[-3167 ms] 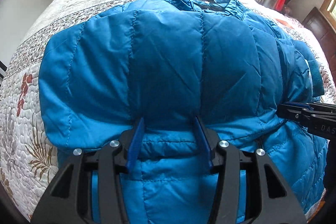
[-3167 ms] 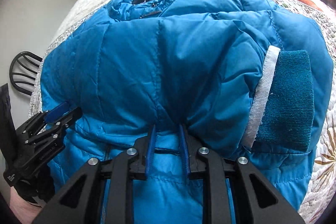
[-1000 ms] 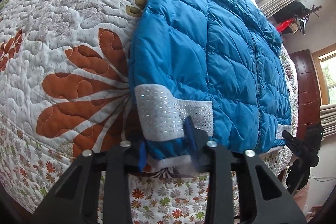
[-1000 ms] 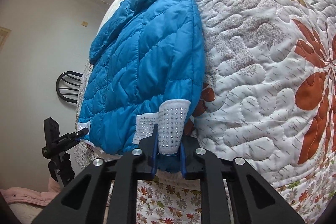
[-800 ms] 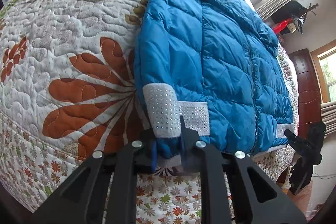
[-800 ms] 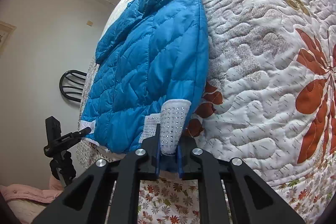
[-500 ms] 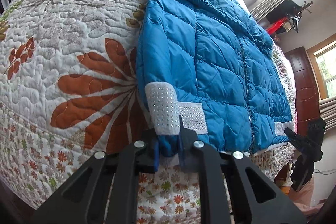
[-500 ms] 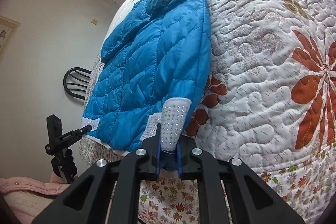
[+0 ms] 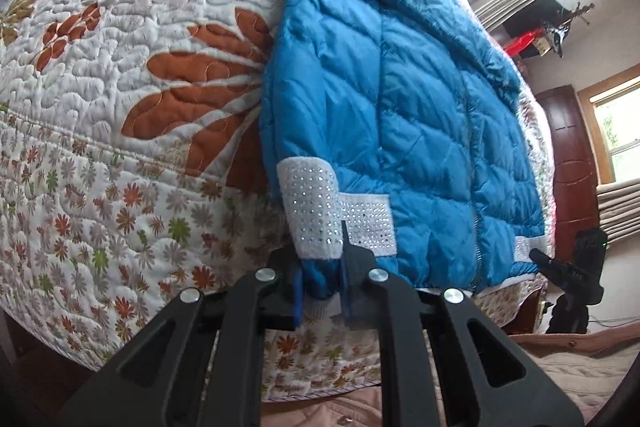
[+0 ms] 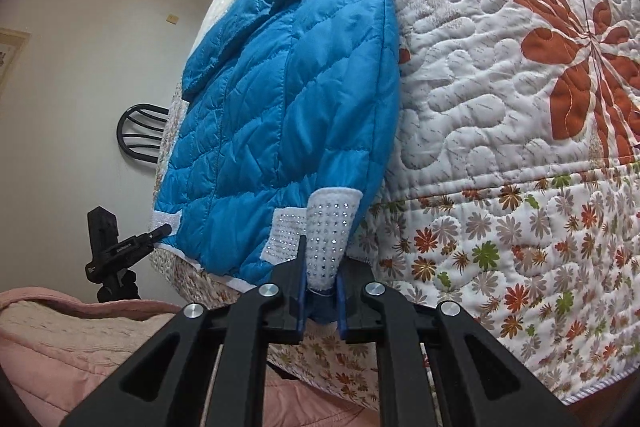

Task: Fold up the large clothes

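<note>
A blue quilted puffer jacket (image 9: 400, 99) lies front up on the floral quilt, zipper closed, collar at the far end. It also shows in the right wrist view (image 10: 288, 99). My left gripper (image 9: 320, 291) is shut on the jacket's left bottom hem corner, by a white studded tab (image 9: 312, 207). My right gripper (image 10: 320, 303) is shut on the right bottom hem corner, by another white studded tab (image 10: 328, 235). Each gripper shows small in the other's view, the right one (image 9: 560, 271) and the left one (image 10: 132, 245), at the hem over the bed's edge.
The quilted bedspread (image 9: 120, 87) has orange flowers and drops over the bed's near edge (image 10: 520, 267). A pink blanket (image 10: 80, 339) lies below. A black chair (image 10: 140, 135) stands by the wall. A dark wooden door (image 9: 572, 163) and windows are at the right.
Since 3.2 s ago the jacket's lower half has been unfolded and pulled flat. Over the last second both grippers have drawn the hem corners back over the bed's edge.
</note>
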`<control>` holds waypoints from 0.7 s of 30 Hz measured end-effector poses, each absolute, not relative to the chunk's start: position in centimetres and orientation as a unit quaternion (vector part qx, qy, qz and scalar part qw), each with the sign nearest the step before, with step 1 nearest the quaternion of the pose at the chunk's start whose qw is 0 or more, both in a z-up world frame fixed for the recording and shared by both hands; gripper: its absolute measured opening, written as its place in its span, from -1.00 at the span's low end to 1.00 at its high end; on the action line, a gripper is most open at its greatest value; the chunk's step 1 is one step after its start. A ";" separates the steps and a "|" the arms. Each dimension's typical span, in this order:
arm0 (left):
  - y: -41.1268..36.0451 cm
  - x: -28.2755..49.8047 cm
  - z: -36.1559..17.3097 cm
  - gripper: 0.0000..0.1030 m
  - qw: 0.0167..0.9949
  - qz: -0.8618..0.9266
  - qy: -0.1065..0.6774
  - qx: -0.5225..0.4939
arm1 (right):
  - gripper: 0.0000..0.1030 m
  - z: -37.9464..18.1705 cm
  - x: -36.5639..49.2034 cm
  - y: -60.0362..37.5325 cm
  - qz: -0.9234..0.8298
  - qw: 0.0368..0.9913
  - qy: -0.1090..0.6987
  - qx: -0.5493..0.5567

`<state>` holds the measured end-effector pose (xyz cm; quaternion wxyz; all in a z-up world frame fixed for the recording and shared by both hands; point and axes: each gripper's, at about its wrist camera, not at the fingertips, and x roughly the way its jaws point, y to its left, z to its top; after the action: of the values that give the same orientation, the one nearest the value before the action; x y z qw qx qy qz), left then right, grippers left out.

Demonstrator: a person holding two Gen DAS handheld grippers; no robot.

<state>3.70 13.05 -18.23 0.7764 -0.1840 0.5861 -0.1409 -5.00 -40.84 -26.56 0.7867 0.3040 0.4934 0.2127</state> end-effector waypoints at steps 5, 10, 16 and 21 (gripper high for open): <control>12.9 4.7 -13.6 -0.78 0.811 -0.179 0.529 -0.176 | -0.80 -22.3 -4.5 -41.3 0.233 0.813 0.454 0.282; 13.0 6.8 -9.5 -0.78 0.834 -0.197 0.480 -0.186 | -0.81 -18.2 -3.3 -42.5 0.233 0.839 0.413 0.267; 12.2 11.2 -7.1 -0.78 0.842 -0.217 0.447 -0.209 | -0.81 -13.8 0.8 -42.8 0.244 0.851 0.392 0.251; 10.8 16.2 -5.7 -0.77 0.852 -0.229 0.430 -0.189 | -0.82 -11.5 6.8 -43.1 0.251 0.854 0.389 0.238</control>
<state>16.20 10.83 -5.69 0.8524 -0.1892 0.4302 -0.2292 6.81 -43.11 -11.46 0.8537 0.2379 0.3895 0.2507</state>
